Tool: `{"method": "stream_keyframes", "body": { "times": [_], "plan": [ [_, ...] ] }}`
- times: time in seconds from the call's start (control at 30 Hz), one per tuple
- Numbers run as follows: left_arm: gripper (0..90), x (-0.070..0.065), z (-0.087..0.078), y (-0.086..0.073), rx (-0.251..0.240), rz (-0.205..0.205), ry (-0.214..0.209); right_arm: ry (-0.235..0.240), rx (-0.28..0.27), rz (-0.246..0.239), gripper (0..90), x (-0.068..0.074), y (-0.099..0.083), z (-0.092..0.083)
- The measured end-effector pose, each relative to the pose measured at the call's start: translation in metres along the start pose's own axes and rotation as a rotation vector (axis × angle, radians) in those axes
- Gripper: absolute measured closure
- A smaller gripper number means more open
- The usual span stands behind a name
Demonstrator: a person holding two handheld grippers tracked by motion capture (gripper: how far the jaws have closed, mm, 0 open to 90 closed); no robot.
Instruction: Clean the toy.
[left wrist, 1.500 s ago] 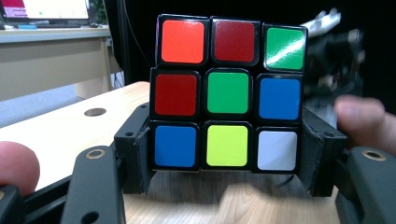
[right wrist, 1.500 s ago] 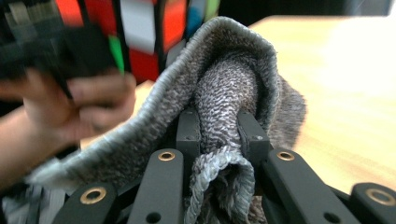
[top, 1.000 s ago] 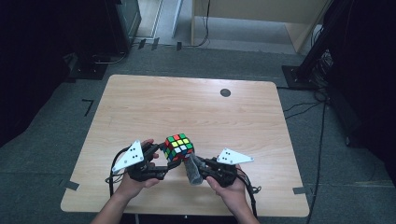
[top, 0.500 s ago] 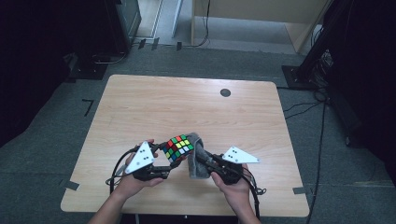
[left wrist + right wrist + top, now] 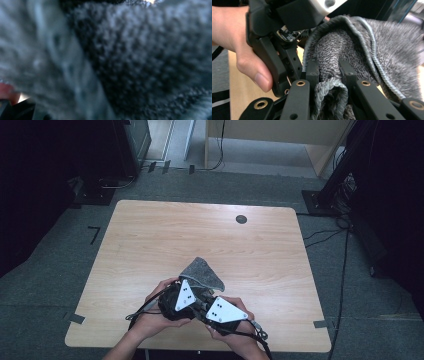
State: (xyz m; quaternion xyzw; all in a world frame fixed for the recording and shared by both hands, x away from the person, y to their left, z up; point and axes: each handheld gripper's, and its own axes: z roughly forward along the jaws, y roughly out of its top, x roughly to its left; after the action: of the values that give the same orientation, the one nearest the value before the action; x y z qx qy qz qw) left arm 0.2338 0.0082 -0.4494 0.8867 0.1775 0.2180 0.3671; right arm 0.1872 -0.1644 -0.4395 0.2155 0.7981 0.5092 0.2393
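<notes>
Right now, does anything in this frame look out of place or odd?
Yes: the grey cloth stands bunched in a peak over both grippers near the table's front edge, pinched between the right gripper's jaws. Nothing looks spilled or damaged.

The table [image 5: 150, 245] is viewed from above the near edge, looking forward and down, at a distance. The grey cloth [image 5: 202, 274] is seen pressed against the lens in the left gripper view. From behind the right gripper [image 5: 328, 68], the cloth and left gripper [image 5: 274, 45] are viewed closely; the cloth is shared by all views.
</notes>
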Motion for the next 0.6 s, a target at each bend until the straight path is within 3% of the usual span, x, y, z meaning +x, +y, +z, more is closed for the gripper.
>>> {"method": "stream_keyframes", "body": {
  "times": [0.07, 0.23, 0.3, 0.37, 0.4, 0.47, 0.5, 0.6],
  "plan": [
    [34.4, 0.002, -0.002, 0.0, -0.016, -0.015, -0.027, 0.0, 0.007, 0.021, 75.5, -0.007, 0.0, -0.003],
    [34.3, 0.005, 0.0, -0.003, -0.027, -0.031, -0.04, -0.182, -0.016, 0.102, 76.6, -0.03, -0.002, -0.017],
    [34.3, 0.007, 0.0, -0.004, -0.03, -0.041, -0.034, -0.157, -0.038, 0.088, 76.3, -0.027, -0.003, -0.018],
    [34.3, 0.008, -0.001, -0.004, -0.033, -0.047, -0.033, -0.071, -0.068, 0.051, 75.8, -0.017, 0.0, -0.015],
    [34.3, 0.008, -0.001, -0.004, -0.038, -0.047, -0.036, -0.036, -0.066, 0.009, 75.8, -0.01, 0.002, -0.012],
    [34.4, 0.008, -0.003, -0.004, -0.046, -0.04, -0.04, -0.042, -0.019, -0.059, 75.9, 0.0, 0.003, -0.005],
    [34.4, 0.007, -0.003, -0.003, -0.046, -0.034, -0.039, -0.051, -0.004, -0.061, 76.2, 0.0, 0.002, -0.003],
    [34.4, 0.007, -0.005, -0.004, -0.07, -0.021, -0.042, -0.081, -0.027, 0.025, 76.2, -0.017, 0.0, -0.011]
  ]
}}
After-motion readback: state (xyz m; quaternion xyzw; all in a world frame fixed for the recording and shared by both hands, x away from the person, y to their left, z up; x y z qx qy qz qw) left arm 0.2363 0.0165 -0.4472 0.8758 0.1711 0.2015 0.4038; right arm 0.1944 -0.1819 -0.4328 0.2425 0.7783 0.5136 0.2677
